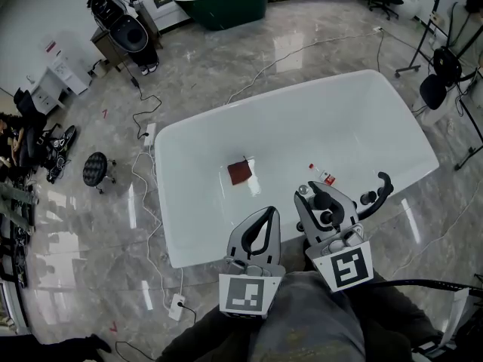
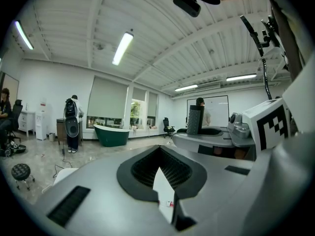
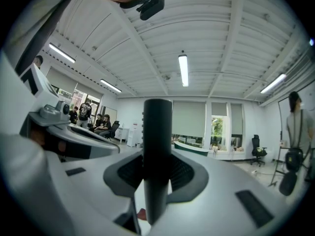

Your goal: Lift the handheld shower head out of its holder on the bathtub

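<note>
The black handheld shower head (image 3: 157,146) stands upright between the jaws of my right gripper (image 3: 156,181), which is shut on its handle. In the head view this gripper (image 1: 323,206) hovers over the near rim of the white bathtub (image 1: 196,232), left of the black faucet spout (image 1: 383,189). The handle also shows in the left gripper view as a dark cylinder (image 2: 195,120). My left gripper (image 1: 263,223) hangs beside the right one above the same rim. Its jaws (image 2: 162,176) are shut with nothing held.
A red-brown square (image 1: 239,173) and a small bottle with a red label (image 1: 323,174) lie in the tub. A black hose (image 1: 423,283) runs off to the right by my body. Cables, a black stool (image 1: 96,169) and a green tub (image 1: 223,3) stand on the tiled floor.
</note>
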